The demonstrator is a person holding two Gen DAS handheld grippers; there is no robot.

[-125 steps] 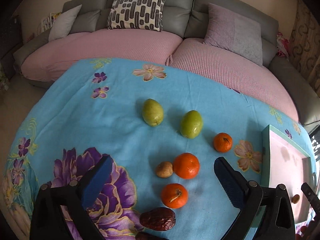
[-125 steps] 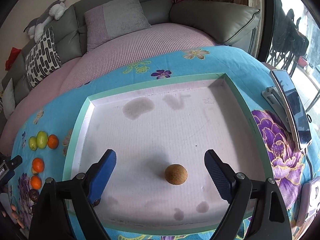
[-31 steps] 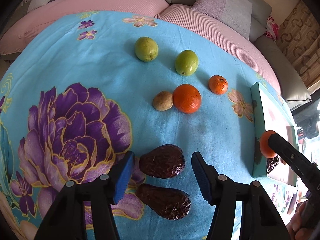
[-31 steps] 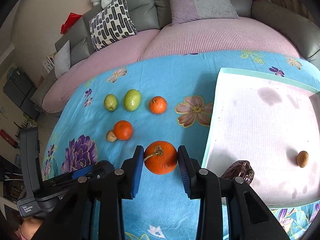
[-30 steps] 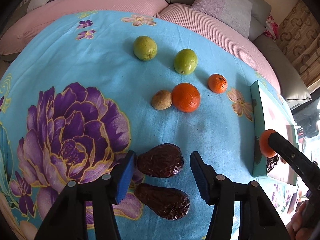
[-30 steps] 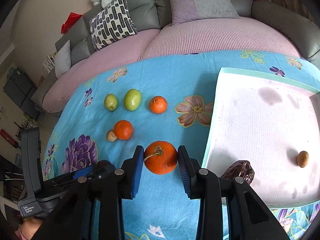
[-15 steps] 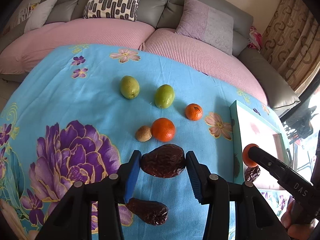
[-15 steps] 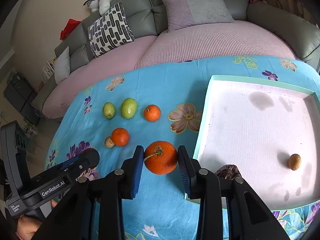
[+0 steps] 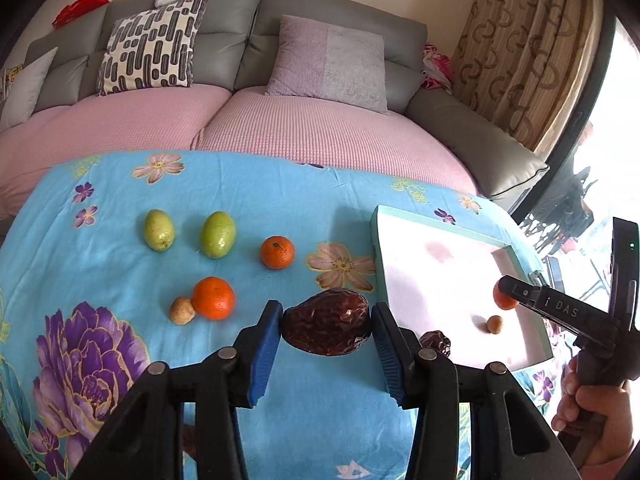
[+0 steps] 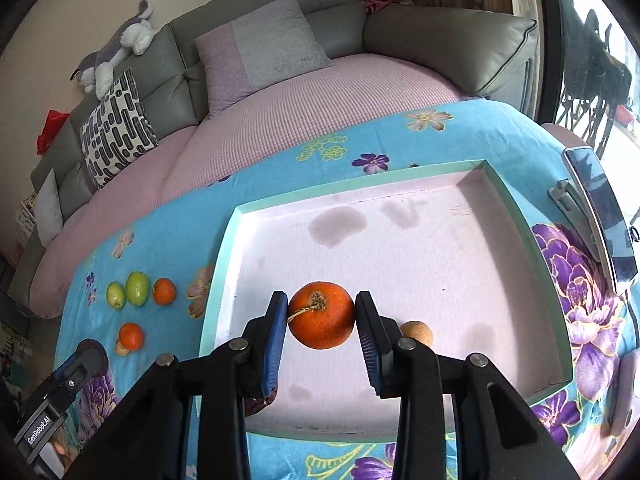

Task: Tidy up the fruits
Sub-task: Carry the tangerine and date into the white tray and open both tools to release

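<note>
My left gripper (image 9: 327, 326) is shut on a dark wrinkled date (image 9: 326, 327), held above the blue floral cloth just left of the tray (image 9: 374, 236). Over the tray's pink floor (image 10: 420, 240) my right gripper (image 10: 321, 316) is shut on an orange (image 10: 322, 315). Inside the tray lie a small brown round fruit (image 10: 417, 333) and another date (image 9: 436, 343). On the cloth sit two green fruits (image 9: 159, 229) (image 9: 217, 234), two oranges (image 9: 277, 252) (image 9: 213, 298) and a small brown fruit (image 9: 181, 310).
A pink-and-grey sofa (image 9: 280, 120) with cushions curves behind the table. A phone on a stand (image 10: 600, 216) lies right of the tray. A hand (image 9: 592, 408) holds the right gripper's handle. Another dark date (image 9: 189, 444) peeks out under my left gripper.
My left gripper closed on the date and lifted it rightward toward the tray. My right gripper carried its orange from above the cloth to over the tray.
</note>
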